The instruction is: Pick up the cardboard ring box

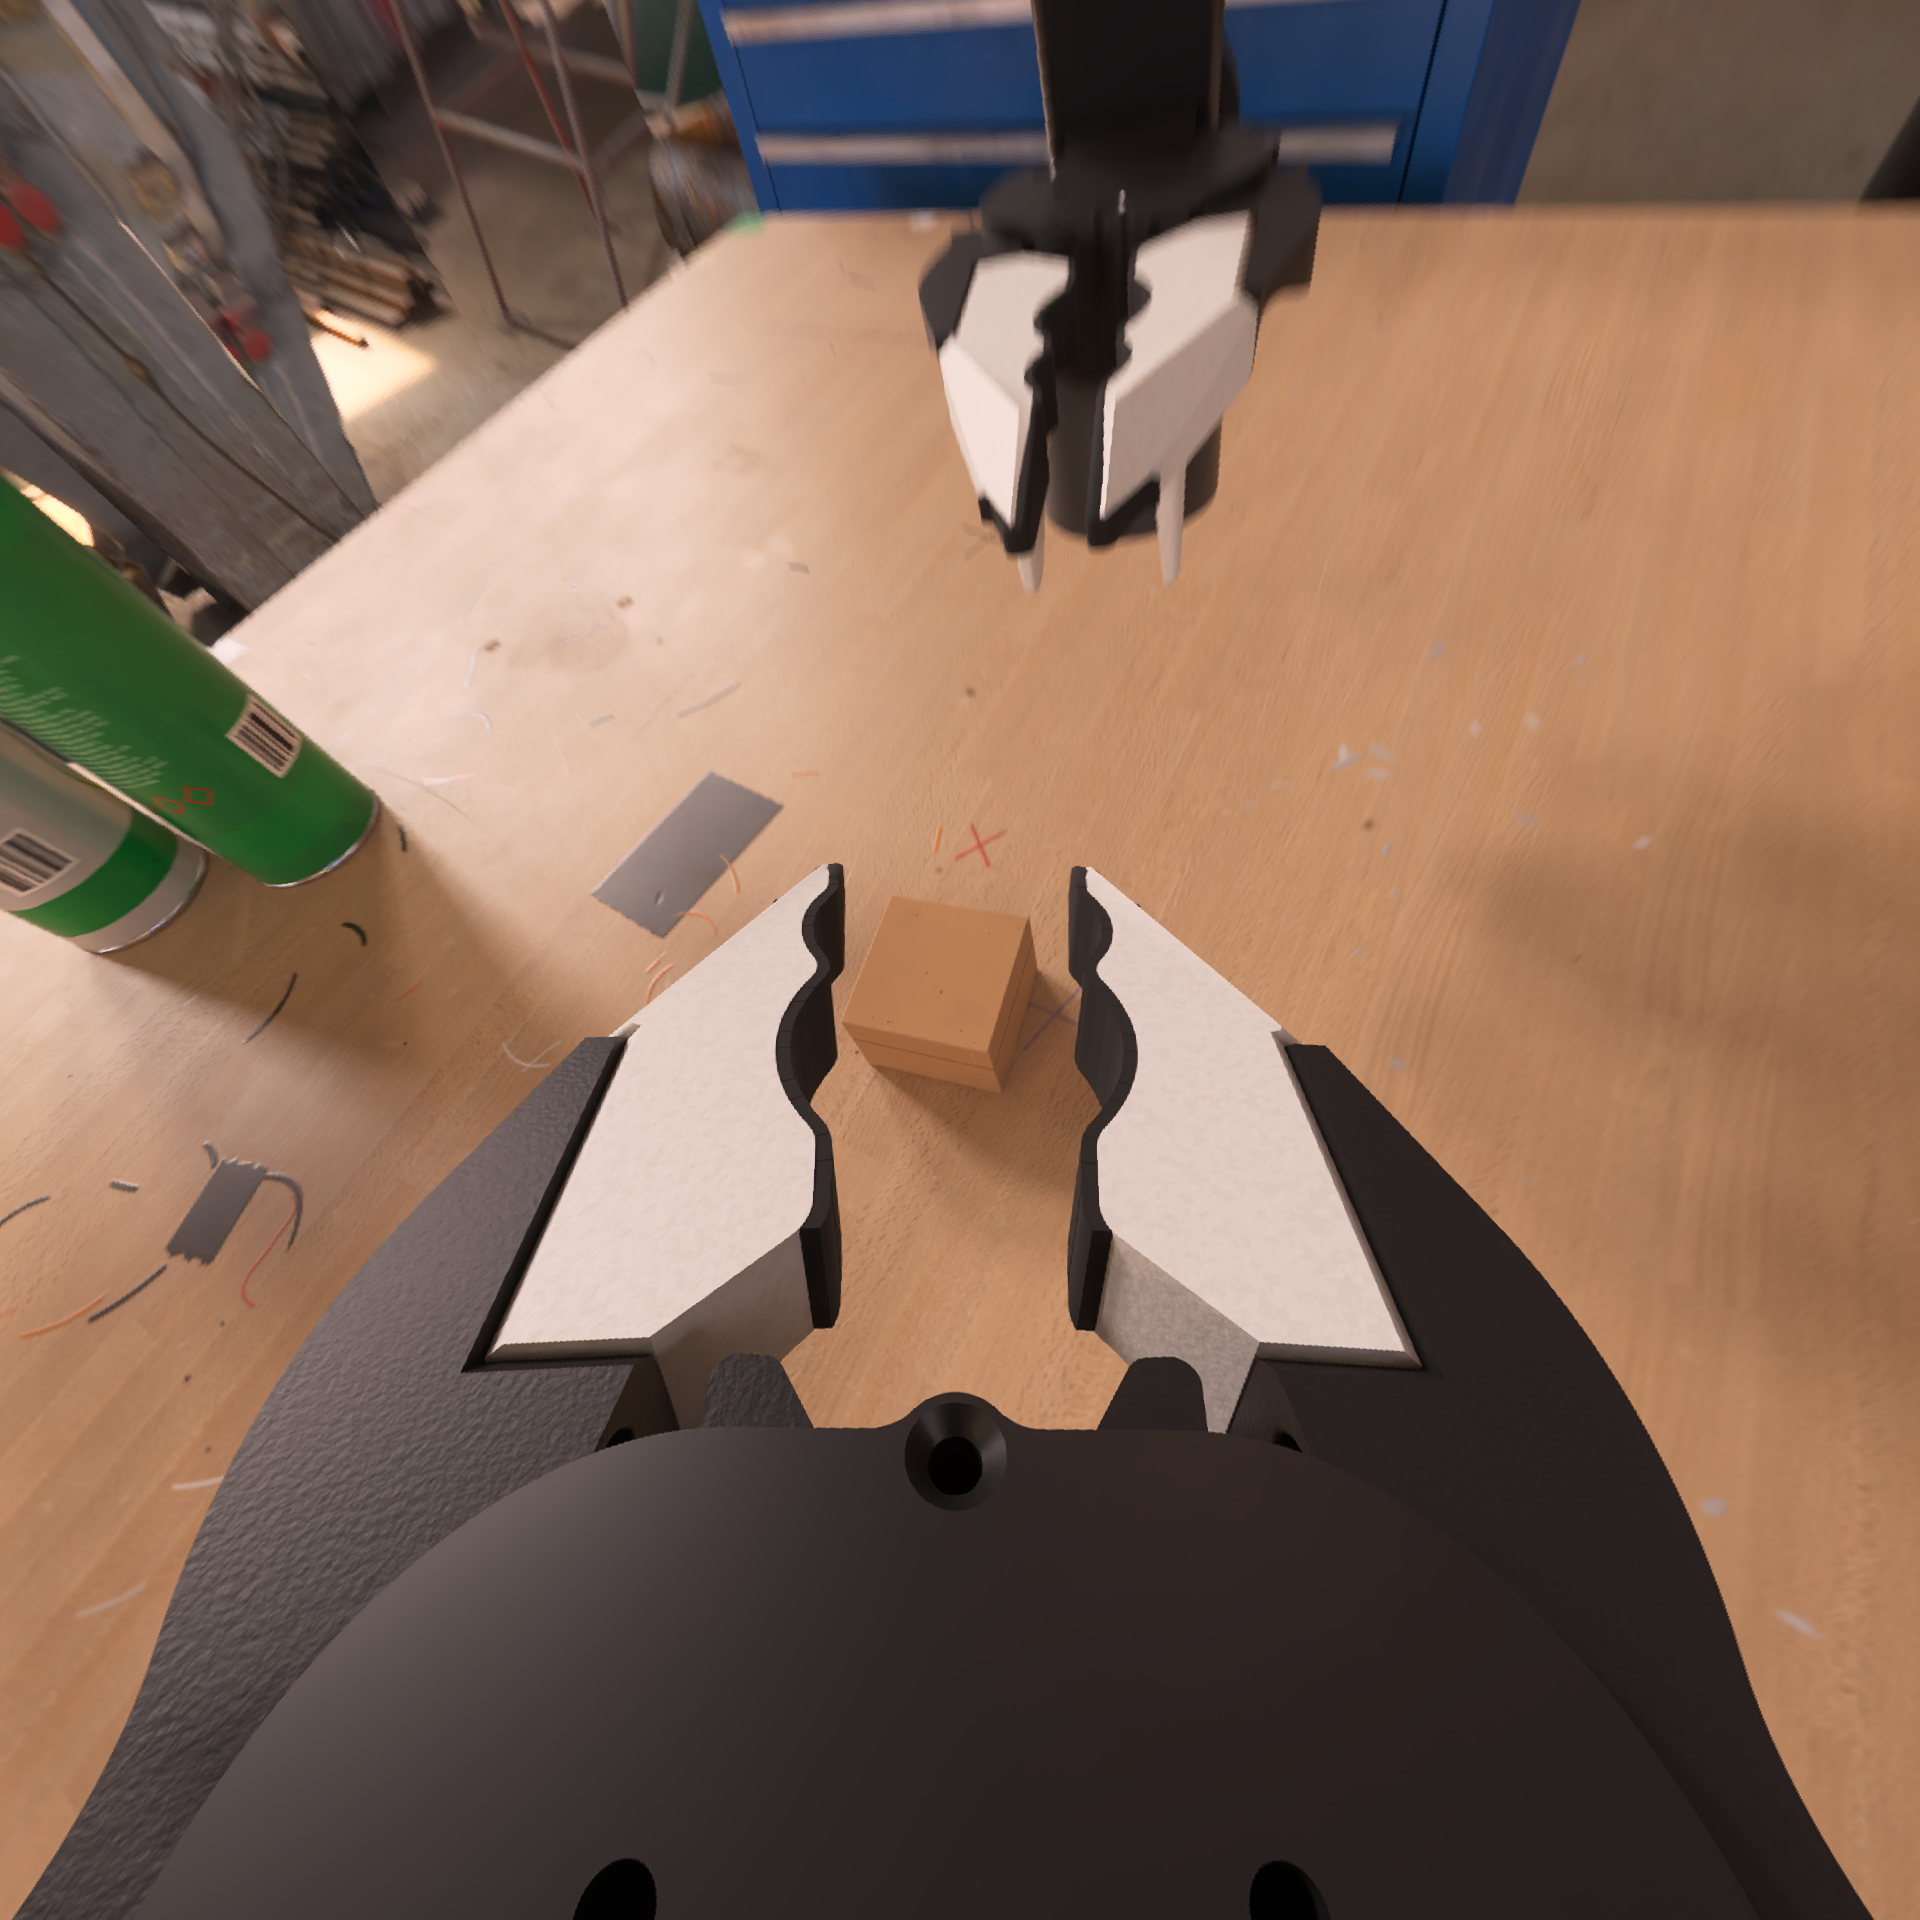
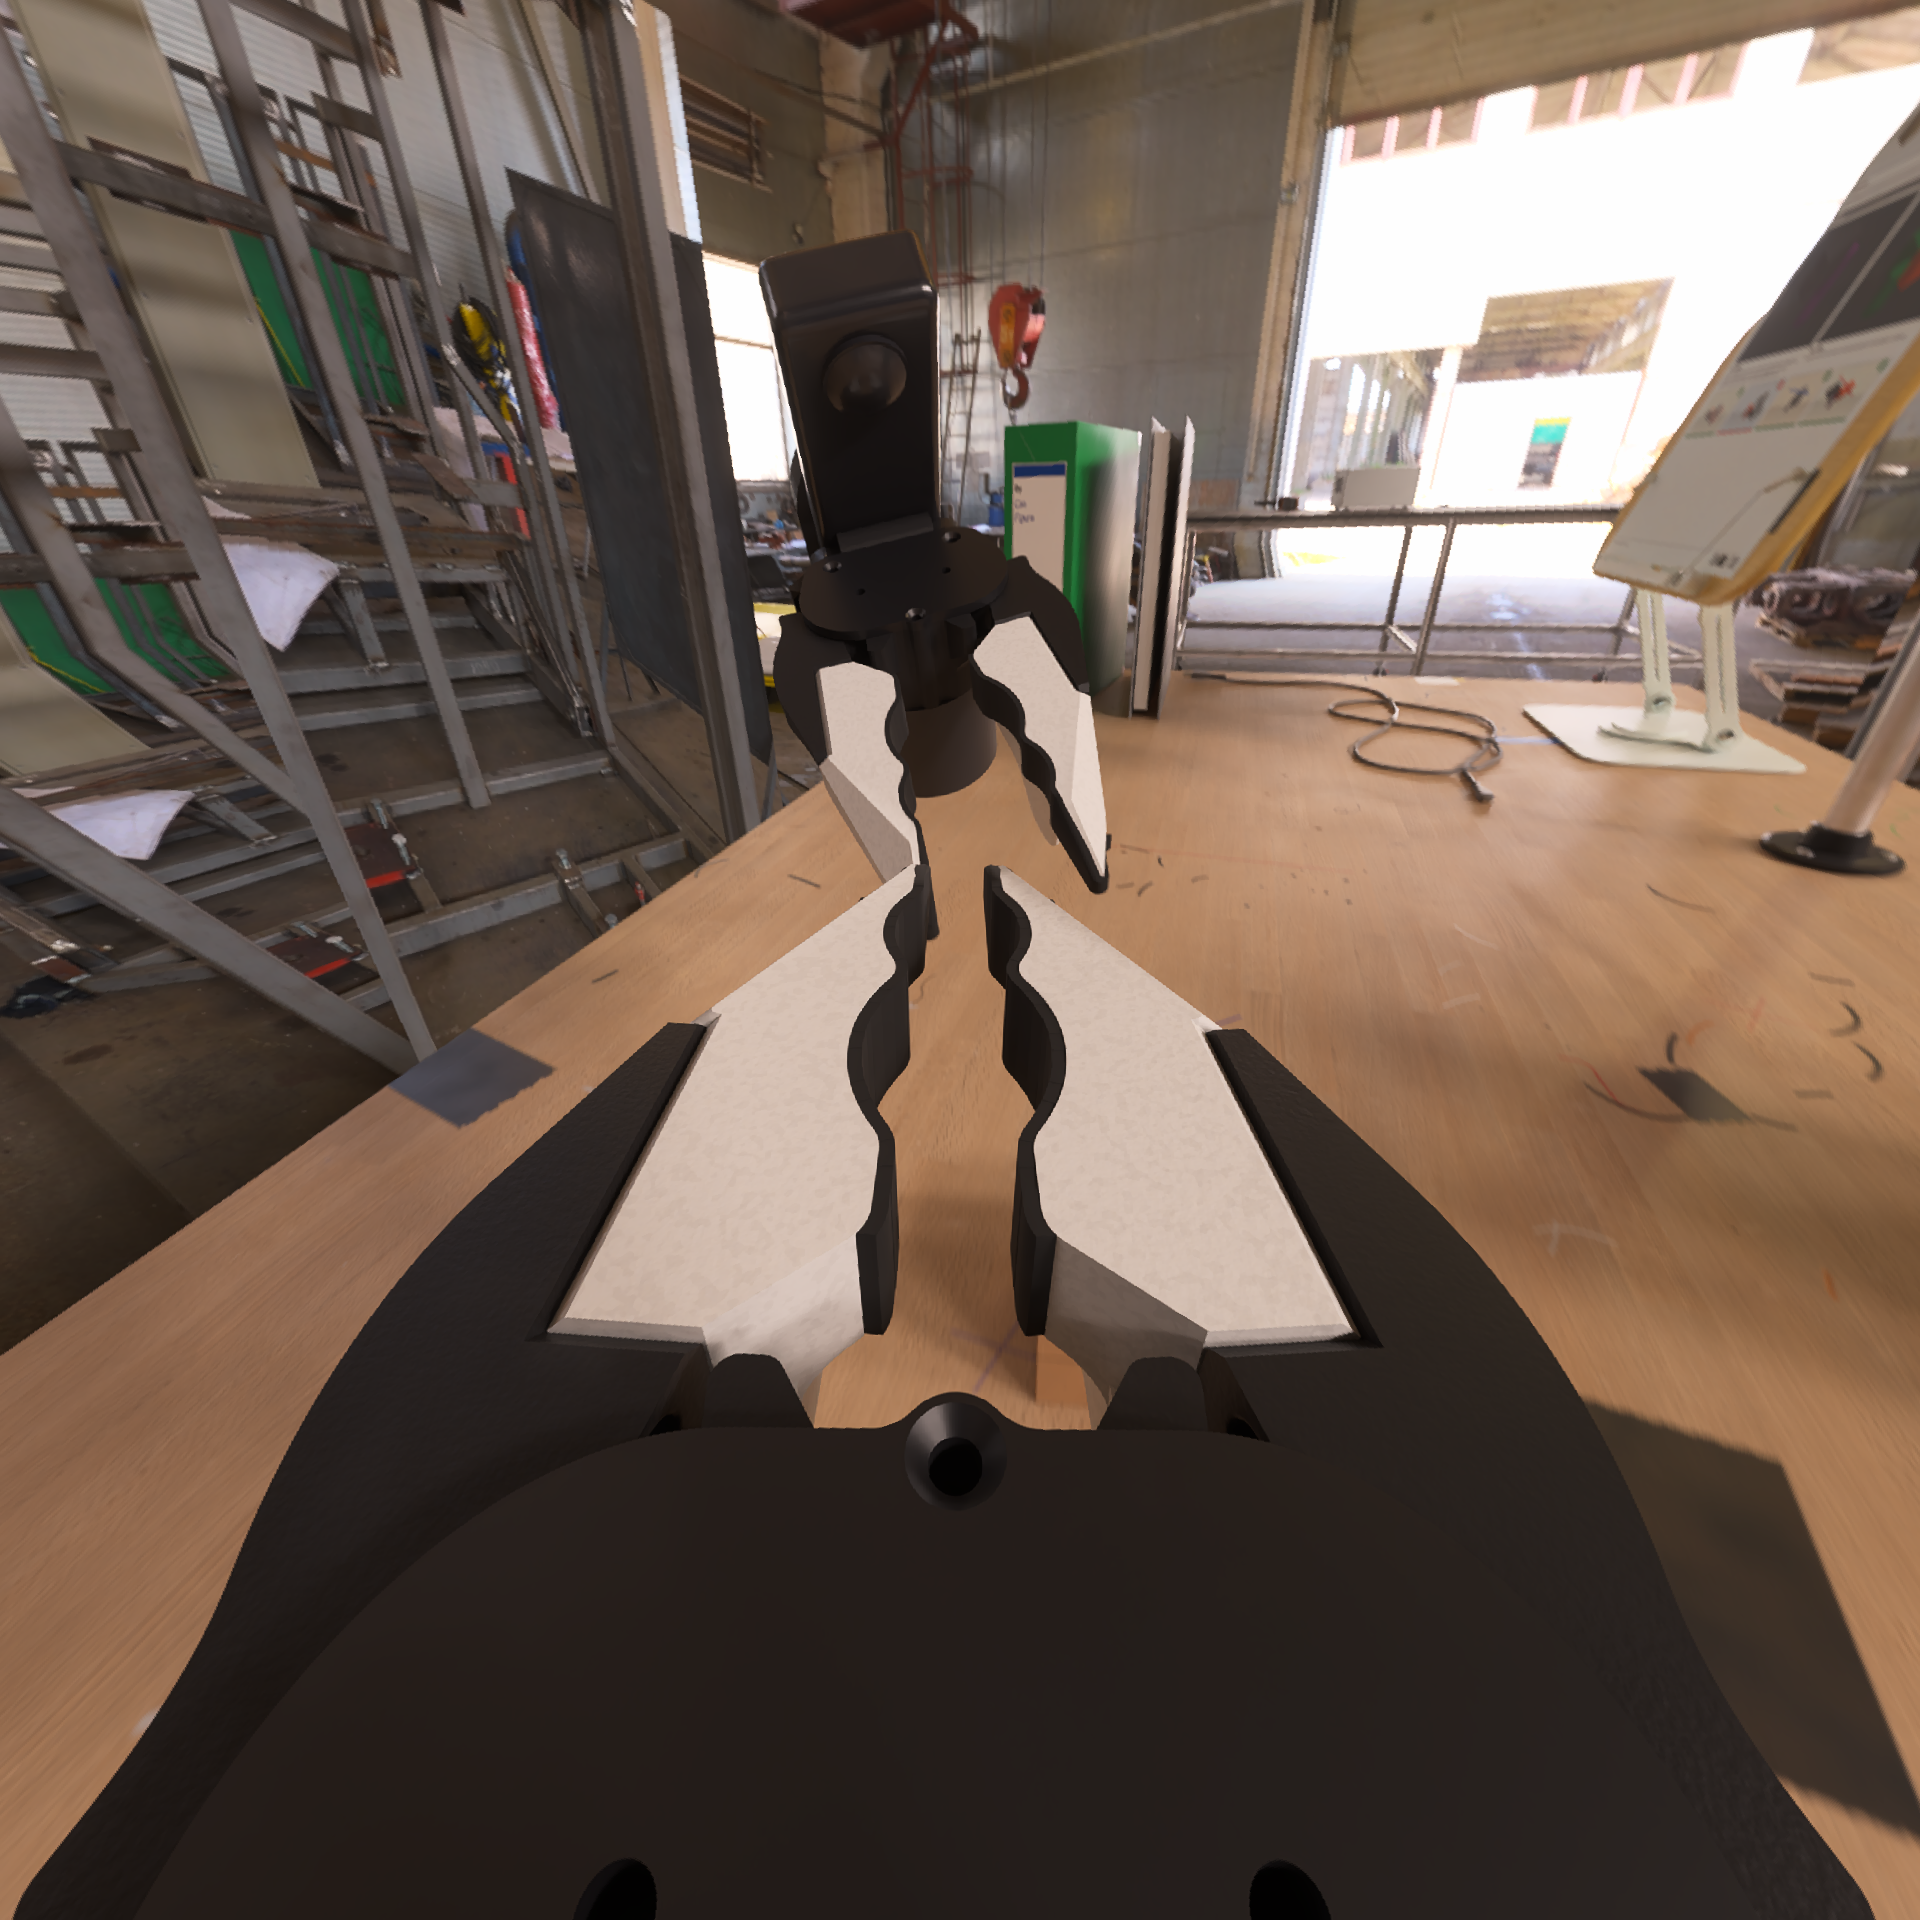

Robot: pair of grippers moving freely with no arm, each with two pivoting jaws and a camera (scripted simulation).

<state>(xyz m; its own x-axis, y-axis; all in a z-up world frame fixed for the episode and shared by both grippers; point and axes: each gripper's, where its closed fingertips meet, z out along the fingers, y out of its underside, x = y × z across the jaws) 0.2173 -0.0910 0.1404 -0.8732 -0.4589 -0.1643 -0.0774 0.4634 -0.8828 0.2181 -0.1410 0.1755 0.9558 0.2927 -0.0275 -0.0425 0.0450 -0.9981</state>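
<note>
1. Cardboard ring box: small tan cube with a lid seam near its base, resting on the wood table. It lies between the two fingers of the left gripper, closer to the left finger than to the right finger. Whether the left finger touches the box cannot be told; a clear gap shows on the other side.
2. Left gripper: fingers spread moderately wide, holding nothing, tips level with the far edge of the box.
3. Right gripper: hangs above the table well beyond the box, pointing downward. In its own view the right gripper's fingers stand narrowly apart with nothing between them.
4. Two green cans: lying well to the left of the box, not involved.
5. Grey patch: flat on the table, just left of and beyond the box.
6. Step in hand, as judged: approach appears complete and the box is straddled; the grasp is not yet made.
7. Next move calls for: shifting slightly left to centre the box, closing evenly on its two side faces, then lifting straight up. An uneven close may push or twist the light box aside.
</note>
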